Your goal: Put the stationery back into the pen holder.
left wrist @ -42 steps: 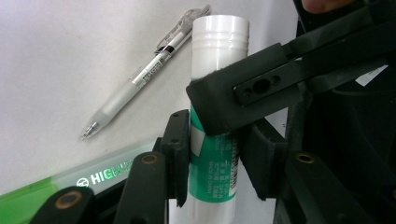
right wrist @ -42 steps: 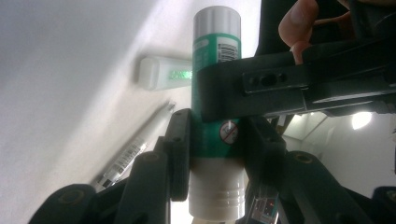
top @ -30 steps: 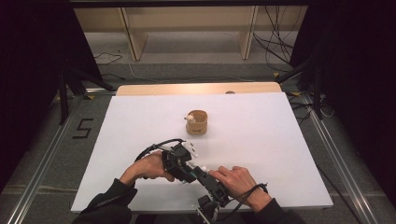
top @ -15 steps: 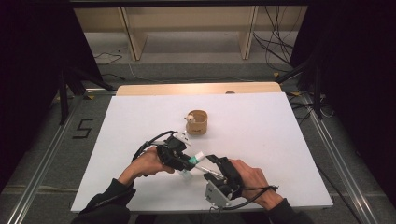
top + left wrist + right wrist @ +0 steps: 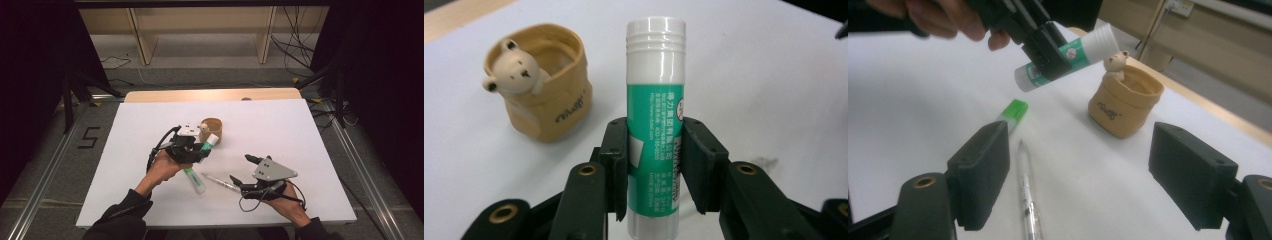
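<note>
My left gripper [image 5: 204, 148] is shut on a green-and-white glue stick [image 5: 210, 142], held off the table just in front of a tan bear-shaped cup [image 5: 212, 129]. In the left gripper view the stick [image 5: 655, 115] stands upright between the pads, white cap up, with the cup [image 5: 541, 90] behind it to the left. My right gripper [image 5: 241, 168] sits to the right, its jaws wide apart; they have just been opening and nothing is between them. On the table below it lie a clear pen [image 5: 1025, 200] and a white stick with a green cap [image 5: 1013, 111].
White paper [image 5: 300, 150] covers the table, with a bare wooden strip [image 5: 200, 95] at the far edge. The pen [image 5: 220, 182] and the green-capped stick [image 5: 194, 180] lie between the two hands. Cables trail from both grippers.
My right gripper has drawn away to the right from the left one and opened its jaws. The left gripper has carried the glue stick a little farther toward the cup.
</note>
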Demonstrator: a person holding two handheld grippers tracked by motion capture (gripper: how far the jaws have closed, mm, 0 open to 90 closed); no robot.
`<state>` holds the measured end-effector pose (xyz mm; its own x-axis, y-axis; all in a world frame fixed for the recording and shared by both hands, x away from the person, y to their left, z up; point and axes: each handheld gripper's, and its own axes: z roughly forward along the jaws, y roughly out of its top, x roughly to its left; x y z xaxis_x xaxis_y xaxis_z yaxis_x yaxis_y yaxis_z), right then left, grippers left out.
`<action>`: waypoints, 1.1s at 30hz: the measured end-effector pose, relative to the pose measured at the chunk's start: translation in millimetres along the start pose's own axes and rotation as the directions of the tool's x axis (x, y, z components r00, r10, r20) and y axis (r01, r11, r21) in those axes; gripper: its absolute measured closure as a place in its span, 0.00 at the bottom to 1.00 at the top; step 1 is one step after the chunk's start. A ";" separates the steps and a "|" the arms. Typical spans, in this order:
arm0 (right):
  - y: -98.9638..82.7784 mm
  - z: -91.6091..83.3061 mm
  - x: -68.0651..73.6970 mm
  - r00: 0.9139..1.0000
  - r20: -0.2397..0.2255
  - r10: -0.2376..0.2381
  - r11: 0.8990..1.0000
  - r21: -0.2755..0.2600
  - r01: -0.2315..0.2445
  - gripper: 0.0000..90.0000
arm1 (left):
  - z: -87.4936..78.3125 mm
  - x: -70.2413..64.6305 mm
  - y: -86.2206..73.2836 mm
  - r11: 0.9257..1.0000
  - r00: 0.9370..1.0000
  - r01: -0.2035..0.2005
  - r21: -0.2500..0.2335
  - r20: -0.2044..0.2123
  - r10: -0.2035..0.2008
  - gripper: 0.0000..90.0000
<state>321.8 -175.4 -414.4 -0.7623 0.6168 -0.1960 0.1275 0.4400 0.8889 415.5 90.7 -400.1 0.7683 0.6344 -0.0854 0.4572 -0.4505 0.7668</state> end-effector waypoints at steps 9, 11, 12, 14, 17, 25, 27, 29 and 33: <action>-10.5 -11.1 -16.5 0.988 -0.014 0.154 0.987 -0.043 -0.155 0.28 | 7.8 2.5 18.5 0.987 0.993 0.074 -0.140 -0.081 -0.086 0.72; -11.8 -12.3 -16.4 0.988 -0.016 0.155 0.987 -0.040 -0.156 0.28 | 12.9 3.1 24.4 0.984 0.991 0.078 -0.160 -0.096 -0.095 0.72; -11.8 -12.3 -16.4 0.988 -0.016 0.155 0.987 -0.040 -0.156 0.28 | 15.6 2.8 26.9 0.982 0.989 0.086 -0.168 -0.101 -0.104 0.72; -12.6 -13.5 -16.1 0.988 -0.018 0.153 0.987 -0.038 -0.154 0.28 | 21.2 3.1 31.5 0.980 0.987 0.089 -0.175 -0.113 -0.110 0.72; -13.0 -14.0 -16.0 0.989 -0.016 0.149 0.988 -0.035 -0.150 0.28 | 28.1 3.5 36.2 0.976 0.983 0.098 -0.194 -0.132 -0.125 0.72; -14.7 -15.6 -15.8 0.985 -0.020 0.172 0.984 -0.044 -0.173 0.26 | 41.4 8.0 47.4 0.965 0.973 0.118 -0.233 -0.168 -0.159 0.72; -14.9 -15.8 -15.7 0.985 -0.025 0.172 0.984 -0.045 -0.173 0.26 | 47.3 9.4 51.7 0.963 0.966 0.125 -0.239 -0.191 -0.173 0.72; -15.1 -15.9 -15.5 0.985 -0.025 0.169 0.985 -0.043 -0.170 0.26 | 49.8 9.8 53.3 0.962 0.964 0.124 -0.241 -0.200 -0.175 0.72; -15.4 -15.9 -14.9 0.985 -0.030 0.168 0.985 -0.046 -0.169 0.26 | 57.4 12.4 57.1 0.964 0.961 0.125 -0.236 -0.211 -0.177 0.72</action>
<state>321.1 -201.7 -418.6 -0.7486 0.6622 -0.0317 0.2254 0.2991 0.9272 476.9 36.8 -393.9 0.5629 0.8223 -0.0832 0.4311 -0.2062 0.8785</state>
